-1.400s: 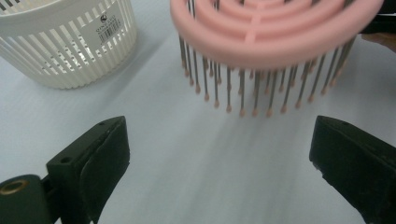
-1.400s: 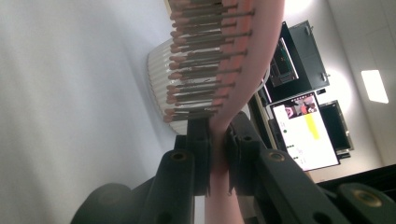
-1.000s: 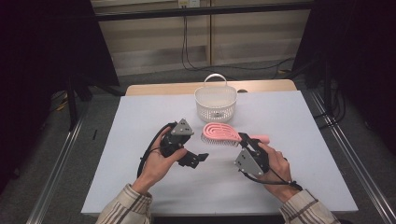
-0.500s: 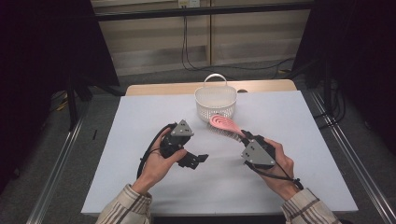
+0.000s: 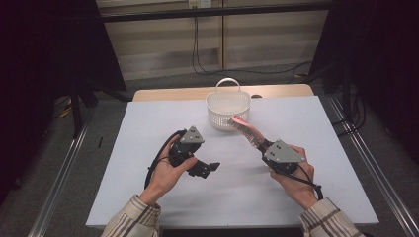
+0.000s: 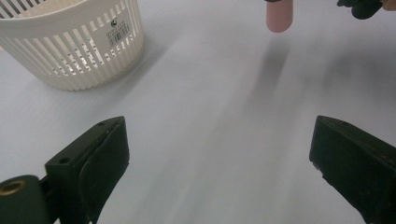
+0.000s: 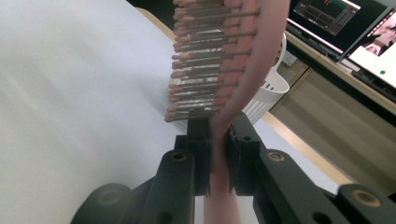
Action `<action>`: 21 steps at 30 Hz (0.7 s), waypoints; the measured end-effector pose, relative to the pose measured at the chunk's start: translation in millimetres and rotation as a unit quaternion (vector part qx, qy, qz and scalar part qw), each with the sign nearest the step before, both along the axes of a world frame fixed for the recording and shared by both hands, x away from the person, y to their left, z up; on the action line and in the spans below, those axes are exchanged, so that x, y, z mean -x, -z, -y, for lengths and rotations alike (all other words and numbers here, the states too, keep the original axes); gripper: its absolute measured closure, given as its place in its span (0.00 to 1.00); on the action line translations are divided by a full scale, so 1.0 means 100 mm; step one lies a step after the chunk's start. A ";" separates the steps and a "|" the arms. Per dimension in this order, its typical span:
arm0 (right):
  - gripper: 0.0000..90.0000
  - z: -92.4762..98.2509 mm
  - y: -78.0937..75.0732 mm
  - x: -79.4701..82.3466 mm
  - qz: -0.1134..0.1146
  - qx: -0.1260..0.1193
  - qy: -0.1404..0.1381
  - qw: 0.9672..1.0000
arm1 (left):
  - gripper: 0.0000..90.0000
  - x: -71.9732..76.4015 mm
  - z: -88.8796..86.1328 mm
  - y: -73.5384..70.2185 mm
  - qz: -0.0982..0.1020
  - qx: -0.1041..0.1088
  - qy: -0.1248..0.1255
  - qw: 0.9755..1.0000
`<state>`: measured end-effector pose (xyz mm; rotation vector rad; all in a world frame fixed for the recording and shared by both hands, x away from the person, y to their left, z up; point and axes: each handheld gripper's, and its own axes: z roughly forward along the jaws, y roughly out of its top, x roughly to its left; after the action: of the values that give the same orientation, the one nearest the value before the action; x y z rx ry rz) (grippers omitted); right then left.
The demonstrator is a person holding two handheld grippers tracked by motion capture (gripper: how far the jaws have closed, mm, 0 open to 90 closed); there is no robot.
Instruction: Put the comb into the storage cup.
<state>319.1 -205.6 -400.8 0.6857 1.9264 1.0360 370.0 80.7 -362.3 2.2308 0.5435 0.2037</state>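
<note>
High view: I see the right gripper (image 5: pixel 261 146) carrying a pink hairbrush (image 5: pixel 245 129), head raised toward the white basket (image 5: pixel 228 111) at the far middle of the table (image 5: pixel 148 128).
Right gripper view: jaws clamped on the brush (image 7: pixel 219 70) at the neck, just below the bristles; handle runs back between the jaws toward my hand.
Right gripper state: closed tight on the hairbrush, both pads look to be pressing the narrow pink stem.
Left gripper state: jaws wide apart, nothing between them; left gripper (image 5: pixel 210 167) sits low over the near-left middle of the table, well apart from the brush.
Left gripper view: basket (image 6: pixel 70 42) at far left, pink handle end (image 6: pixel 279 16) hanging clear of the table at the top.
Brush place: in the air, tilted, head tip close to the basket's near-right rim; whether it touches the rim I cannot tell.
Weight: I judge it light, moulded plastic, no strain on one gripper.
Stiffness: body rigid; bristles springy, will flex and snag on the basket slats.
Surface: smooth plastic, likely slippery; a narrow neck could twist in the pads.
Fragility: low, a short drop should do no harm.
Best hold: neck or handle, across the flat sides, never on the bristles.
Risk: basket is light too, a nudge from the brush head could shove it.
</note>
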 end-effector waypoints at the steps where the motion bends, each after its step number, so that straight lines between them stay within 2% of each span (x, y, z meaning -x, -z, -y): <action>1: 0.91 0.01 0.00 0.00 -0.006 -0.008 -0.002 1.000 | 0.05 0.00 0.00 0.00 0.000 0.000 0.000 1.000; 8: 0.91 0.03 0.01 -0.01 -0.035 -0.064 -0.012 0.997 | 0.05 0.00 -0.01 0.00 0.002 0.004 -0.003 1.000; 16: 0.91 0.05 0.02 -0.02 -0.063 -0.120 -0.027 0.990 | 0.05 0.02 -0.01 -0.02 0.005 0.008 0.000 1.000; 18: 0.91 0.05 0.02 -0.01 -0.059 -0.126 -0.027 0.990 | 0.05 0.02 -0.01 -0.02 0.002 0.012 -0.001 1.000; 21: 0.91 0.06 0.02 -0.02 -0.066 -0.143 -0.036 0.987 | 0.05 0.02 -0.01 -0.02 0.004 0.014 -0.004 1.000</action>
<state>321.0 -211.4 -402.9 0.8675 1.9455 1.3584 368.3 82.1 -360.4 2.2012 0.5472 0.2071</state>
